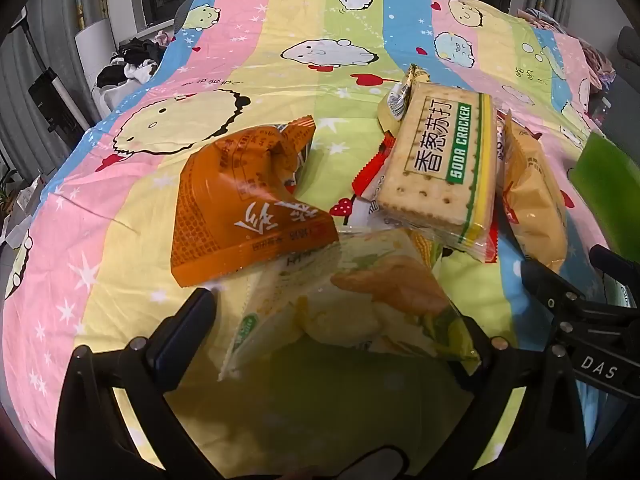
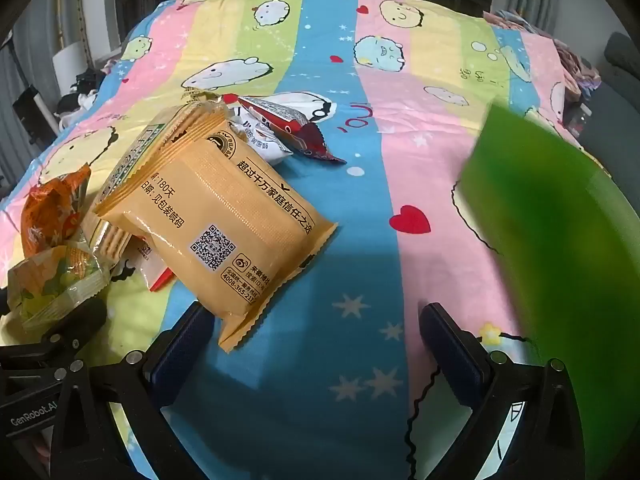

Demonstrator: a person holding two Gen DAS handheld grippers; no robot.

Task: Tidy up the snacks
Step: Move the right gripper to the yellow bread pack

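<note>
Snack packets lie in a loose pile on a striped cartoon bedsheet (image 1: 320, 20). In the left wrist view my left gripper (image 1: 340, 320) is open, with a pale yellow-green packet (image 1: 340, 300) lying between its fingers. Beyond it are an orange packet (image 1: 244, 204), a soda cracker pack (image 1: 444, 160) and a tan packet (image 1: 532, 200). In the right wrist view my right gripper (image 2: 316, 340) is open and empty over the sheet (image 2: 340, 120). The tan packet (image 2: 224, 228) overlaps its left finger (image 2: 184, 344). A red-and-white packet (image 2: 288, 128) lies further back.
A blurred green object (image 2: 568, 260) stands at the right, close to my right gripper; it also shows in the left wrist view (image 1: 608, 184). Clothes and clutter (image 1: 132, 64) lie beyond the bed's left edge. My right gripper's body (image 1: 580, 312) is at the right of the left view.
</note>
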